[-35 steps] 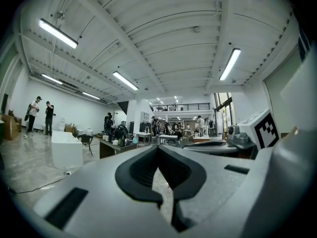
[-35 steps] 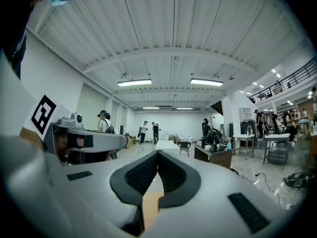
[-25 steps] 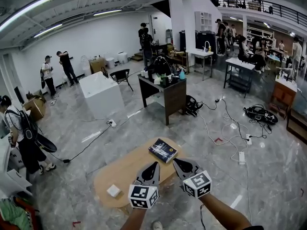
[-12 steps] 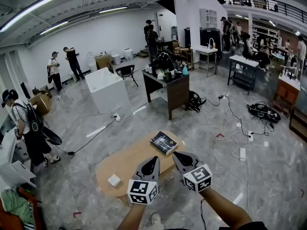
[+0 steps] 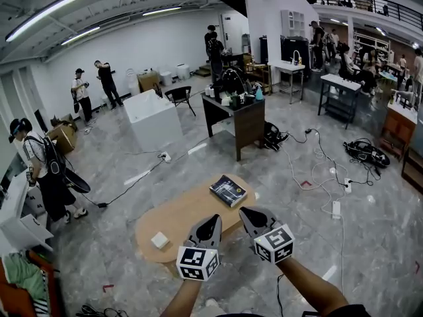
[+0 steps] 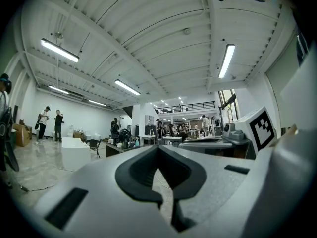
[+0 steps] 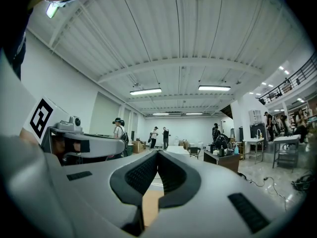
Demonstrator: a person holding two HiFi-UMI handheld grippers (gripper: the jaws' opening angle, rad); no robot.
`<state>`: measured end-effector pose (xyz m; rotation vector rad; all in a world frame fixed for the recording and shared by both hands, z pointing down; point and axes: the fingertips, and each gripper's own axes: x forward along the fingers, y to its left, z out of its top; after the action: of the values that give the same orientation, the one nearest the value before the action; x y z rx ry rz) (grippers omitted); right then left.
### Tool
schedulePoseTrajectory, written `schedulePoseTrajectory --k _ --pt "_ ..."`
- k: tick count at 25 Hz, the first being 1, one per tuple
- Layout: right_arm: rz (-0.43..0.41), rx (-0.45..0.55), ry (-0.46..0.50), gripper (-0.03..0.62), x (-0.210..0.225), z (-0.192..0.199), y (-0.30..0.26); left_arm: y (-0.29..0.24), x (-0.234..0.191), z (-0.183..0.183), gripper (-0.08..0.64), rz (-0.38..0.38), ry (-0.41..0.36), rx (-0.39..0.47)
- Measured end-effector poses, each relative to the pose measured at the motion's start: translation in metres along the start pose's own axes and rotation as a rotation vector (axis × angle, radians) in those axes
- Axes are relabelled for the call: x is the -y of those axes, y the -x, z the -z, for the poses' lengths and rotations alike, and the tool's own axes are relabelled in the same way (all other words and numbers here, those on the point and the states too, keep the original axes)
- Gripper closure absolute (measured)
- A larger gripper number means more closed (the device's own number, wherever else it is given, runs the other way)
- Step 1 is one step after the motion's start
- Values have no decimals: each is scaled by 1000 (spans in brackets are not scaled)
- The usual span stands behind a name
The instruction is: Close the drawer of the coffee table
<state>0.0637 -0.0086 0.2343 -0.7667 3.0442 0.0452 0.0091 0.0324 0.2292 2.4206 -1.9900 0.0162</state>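
The coffee table (image 5: 178, 222) is a low oval with a light wooden top, just beyond both grippers in the head view. No drawer shows from here. A dark book (image 5: 228, 191) lies at its far right end and a small white box (image 5: 159, 240) near its left end. My left gripper (image 5: 212, 219) and right gripper (image 5: 244, 212) hover side by side over the table's near edge, touching nothing. Both are shut with nothing between the jaws. In the left gripper view the left gripper (image 6: 157, 148) points across the room. The right gripper (image 7: 157, 153) shows a strip of tabletop (image 7: 150, 202) below its tips.
A white block (image 5: 152, 119) and a dark desk (image 5: 239, 117) loaded with items stand farther back. Cables and a power strip (image 5: 336, 209) trail over the grey floor at right. A person with a backpack (image 5: 46, 177) stands at left, and others work along the far wall.
The head view has shifted a little, so the table and book sit slightly farther right in the frame. Both grippers keep the same shut pose side by side.
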Motion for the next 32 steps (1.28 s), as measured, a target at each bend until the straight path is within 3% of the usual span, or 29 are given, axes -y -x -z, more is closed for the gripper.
schedulePoseTrajectory --k 32 --pt "-9 45 -9 581 -31 -21 -9 25 -23 -9 558 -5 10 32"
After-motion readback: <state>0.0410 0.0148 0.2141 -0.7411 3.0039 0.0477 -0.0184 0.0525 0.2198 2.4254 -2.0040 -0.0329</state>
